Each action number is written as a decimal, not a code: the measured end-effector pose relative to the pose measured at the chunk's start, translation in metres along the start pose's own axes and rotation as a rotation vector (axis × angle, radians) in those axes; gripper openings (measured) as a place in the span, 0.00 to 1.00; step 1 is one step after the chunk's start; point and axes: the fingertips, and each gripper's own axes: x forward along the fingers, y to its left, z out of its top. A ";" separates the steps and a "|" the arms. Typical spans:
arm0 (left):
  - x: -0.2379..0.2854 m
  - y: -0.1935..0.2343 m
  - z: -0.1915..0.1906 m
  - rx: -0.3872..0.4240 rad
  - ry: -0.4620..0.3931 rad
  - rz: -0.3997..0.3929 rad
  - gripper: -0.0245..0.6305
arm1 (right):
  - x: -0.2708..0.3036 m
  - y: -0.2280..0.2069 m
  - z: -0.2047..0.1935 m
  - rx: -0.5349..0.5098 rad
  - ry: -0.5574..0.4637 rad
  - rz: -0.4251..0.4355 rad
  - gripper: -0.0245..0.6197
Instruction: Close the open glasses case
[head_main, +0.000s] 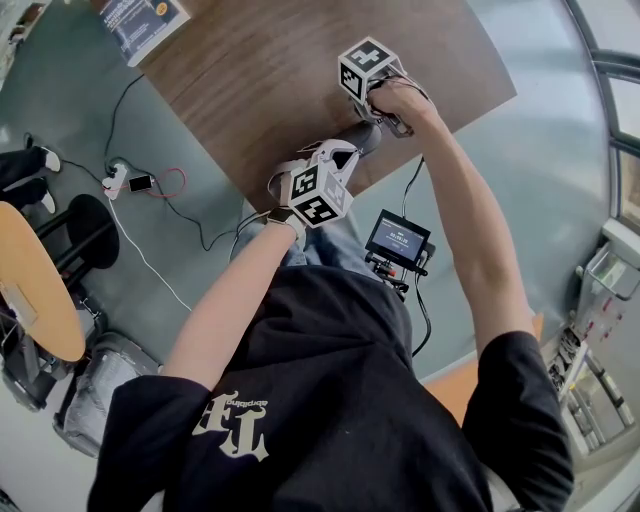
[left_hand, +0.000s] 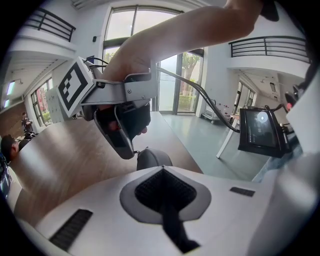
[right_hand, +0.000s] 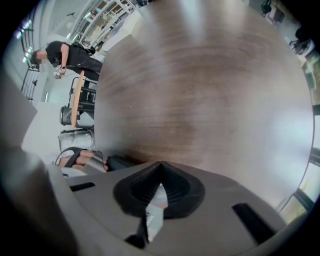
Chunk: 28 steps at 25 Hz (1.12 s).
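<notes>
**A:** Looking for the glasses case (left_hand: 152, 159), which way does it lie?

**B:** It's on the table (head_main: 260, 90) near the front edge. The long axis seems to run from the left gripper (left_hand: 161, 172) towards the right gripper (right_hand: 161, 182), but it's mostly hidden. Both pairs of jaws are pinched together, and the left tips sit just beside the case's rounded end.

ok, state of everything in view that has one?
glasses case: mostly hidden behind the tongs, can't tell whether it is open or closed.
left tongs: shut, tips just short of the case.
right tongs: shut.
small monitor: on, screen lit.
</notes>
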 end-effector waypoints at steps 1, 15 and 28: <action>0.000 0.000 0.000 0.000 0.001 0.001 0.05 | 0.000 0.000 0.000 0.013 -0.015 0.020 0.02; 0.000 0.004 -0.004 -0.052 0.011 -0.018 0.05 | -0.004 -0.003 -0.002 0.123 -0.221 0.200 0.02; 0.001 0.017 -0.010 -0.178 0.042 -0.028 0.05 | -0.003 -0.032 -0.021 0.385 -0.425 0.362 0.02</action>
